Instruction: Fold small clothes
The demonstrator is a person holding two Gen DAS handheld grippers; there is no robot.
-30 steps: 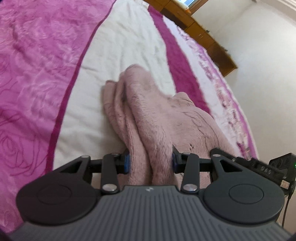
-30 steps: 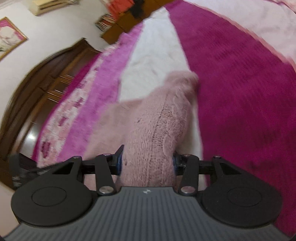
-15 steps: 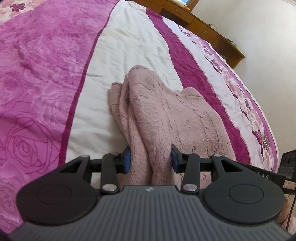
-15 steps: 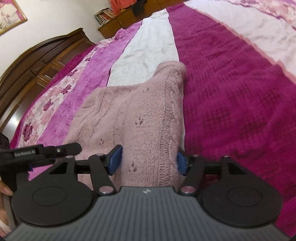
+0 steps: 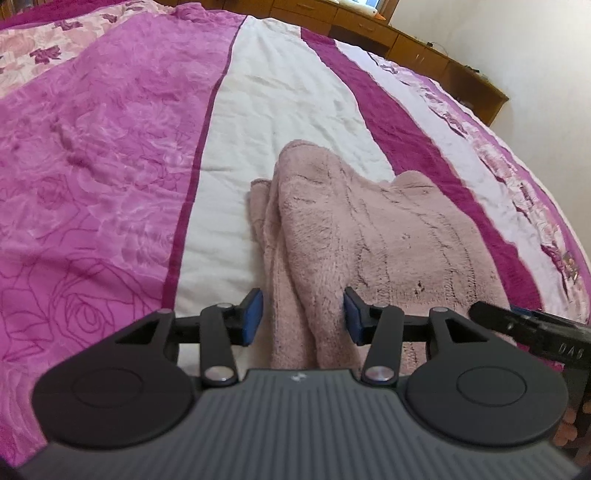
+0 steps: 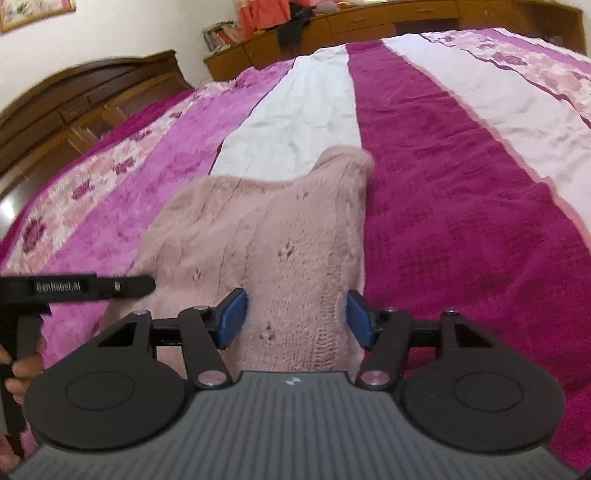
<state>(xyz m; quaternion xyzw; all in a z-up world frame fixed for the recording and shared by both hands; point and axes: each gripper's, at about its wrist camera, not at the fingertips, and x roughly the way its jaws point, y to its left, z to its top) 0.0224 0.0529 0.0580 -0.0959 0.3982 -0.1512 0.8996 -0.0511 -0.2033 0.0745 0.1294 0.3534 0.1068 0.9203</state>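
Note:
A fluffy pink knitted sweater point(image 5: 369, 229) lies folded on the striped bedspread point(image 5: 110, 147), its near edge running under both grippers. My left gripper point(image 5: 302, 317) straddles the sweater's left fold. Its jaws are opening, and the left blue pad stands clear of the fabric. In the right wrist view the same sweater point(image 6: 280, 229) lies flat, with my right gripper point(image 6: 295, 317) open around its right fold and the pads standing beside the knit. Each view catches the other gripper's black body at its edge.
The bedspread point(image 6: 461, 184) has magenta, white and floral stripes and stretches far ahead. Wooden cabinets point(image 5: 424, 55) line the far wall. A dark wooden headboard point(image 6: 74, 103) stands at the left, and a low shelf point(image 6: 295, 22) carries clothes. A hand point(image 6: 22, 369) grips the left tool.
Both grippers' jaws have widened off the sweater folds they pinched. Both views have rolled level, and the sweater has settled flatter on the bed.

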